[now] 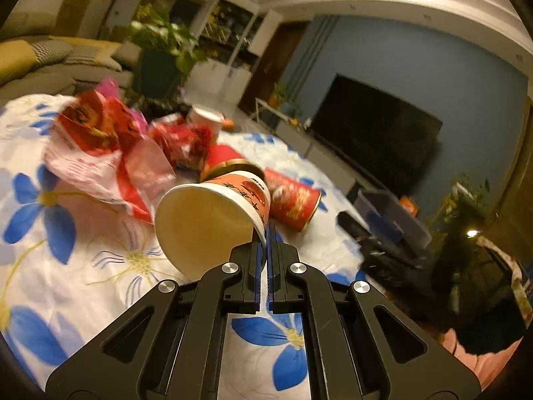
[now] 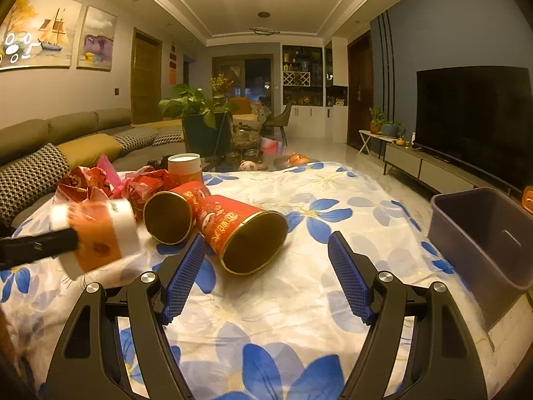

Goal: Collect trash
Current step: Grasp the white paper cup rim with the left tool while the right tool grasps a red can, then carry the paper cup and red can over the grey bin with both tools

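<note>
Left gripper (image 1: 266,233): clamped on the rim of a paper cup (image 1: 213,223), one blue pad inside the wall and one outside; the cup hangs tilted, mouth toward the camera, above the flowered cloth (image 1: 83,266).
Same cup from the right wrist view: at the far left, blurred, an orange and white cup (image 2: 96,233) with the black finger of the left gripper reaching in from the left edge.
Wrappers (image 2: 90,180): a heap of crumpled red and pink packaging on the far left of the cloth, with a second paper cup (image 2: 184,166) upright just behind it.
Red cans (image 2: 246,233): two lying on their sides in the middle of the cloth, side by side and apparently touching, open ends toward the camera.
Right gripper (image 2: 266,253): fingers wide apart, holding nothing, low over the cloth with the nearer can just ahead between them.
Bin (image 2: 483,233): a dark plastic tub at the right edge of the cloth, mouth open; this looks like where the trash goes.
Step in hand: likely the carry of the held cup toward the bin on the right.
Next move calls for: keeping the thin rim pinched while crossing over the cans, then releasing above the tub; the right gripper is well placed to close on the nearer can.
Hard to make out: print on cups and cans; whether the bin holds anything; its near right corner is cut off; the left wrist view is smeared around the wrappers.
</note>
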Available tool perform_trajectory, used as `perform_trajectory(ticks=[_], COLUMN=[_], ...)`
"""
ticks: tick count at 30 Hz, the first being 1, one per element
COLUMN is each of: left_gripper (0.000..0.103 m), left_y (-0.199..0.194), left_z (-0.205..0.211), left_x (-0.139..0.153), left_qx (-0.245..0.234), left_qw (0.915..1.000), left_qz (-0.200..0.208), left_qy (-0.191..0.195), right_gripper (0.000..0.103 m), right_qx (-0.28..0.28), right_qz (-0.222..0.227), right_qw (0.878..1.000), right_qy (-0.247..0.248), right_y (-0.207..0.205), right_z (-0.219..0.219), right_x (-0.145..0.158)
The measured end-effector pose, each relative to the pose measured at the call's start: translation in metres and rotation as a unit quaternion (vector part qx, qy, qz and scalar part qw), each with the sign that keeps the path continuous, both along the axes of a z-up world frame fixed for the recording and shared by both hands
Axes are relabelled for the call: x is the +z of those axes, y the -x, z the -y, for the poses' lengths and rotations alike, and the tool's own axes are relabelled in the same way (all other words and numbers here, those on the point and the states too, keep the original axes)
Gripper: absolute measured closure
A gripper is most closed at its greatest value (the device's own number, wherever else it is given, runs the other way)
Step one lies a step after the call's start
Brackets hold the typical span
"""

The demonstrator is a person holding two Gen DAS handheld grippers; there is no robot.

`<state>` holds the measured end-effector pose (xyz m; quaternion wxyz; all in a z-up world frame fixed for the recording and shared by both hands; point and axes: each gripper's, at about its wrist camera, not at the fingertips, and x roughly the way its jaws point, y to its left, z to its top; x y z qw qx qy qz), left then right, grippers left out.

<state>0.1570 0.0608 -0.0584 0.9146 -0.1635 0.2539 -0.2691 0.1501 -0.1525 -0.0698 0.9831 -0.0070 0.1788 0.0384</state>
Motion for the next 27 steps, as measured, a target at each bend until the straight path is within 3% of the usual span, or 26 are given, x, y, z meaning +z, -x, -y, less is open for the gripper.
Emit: perform_trajectory(ticks=[4, 8, 12, 16, 22, 27], left_gripper=[0.101, 0.101, 0.101, 0.101, 0.101, 0.101], left_y=[0.014, 0.015, 0.016, 0.017, 0.017, 0.020], left_z=[-0.007, -0.012, -0.017, -0.017, -0.015, -0.012], left_x=[0.011, 0.016, 0.019, 0.017, 0.017, 0.017], left_qx=[0.066, 0.097, 0.105, 0.106, 0.105, 0.107], left_qw=[0.9969, 0.9931, 0.9920, 0.9920, 0.9919, 0.9915], left_qz=[0.028, 0.034, 0.038, 0.037, 0.038, 0.038], left_qy=[-0.033, -0.055, -0.059, -0.058, -0.061, -0.064], right_gripper=[0.036, 0.043, 0.050, 0.073, 0.096, 0.099], right_qx=[0.013, 0.027, 0.041, 0.059, 0.079, 0.082], right_qz=[-0.011, -0.032, -0.061, -0.093, -0.093, -0.077], right_qw=[1.000, 0.999, 0.997, 0.994, 0.992, 0.993], right_qy=[-0.004, -0.008, -0.013, -0.017, -0.023, -0.025], right_y=[-0.014, -0.030, -0.043, -0.054, -0.050, -0.037], right_z=[-0.007, -0.014, -0.018, -0.021, -0.021, -0.017], right_x=[0.001, 0.001, -0.003, -0.011, -0.009, -0.001])
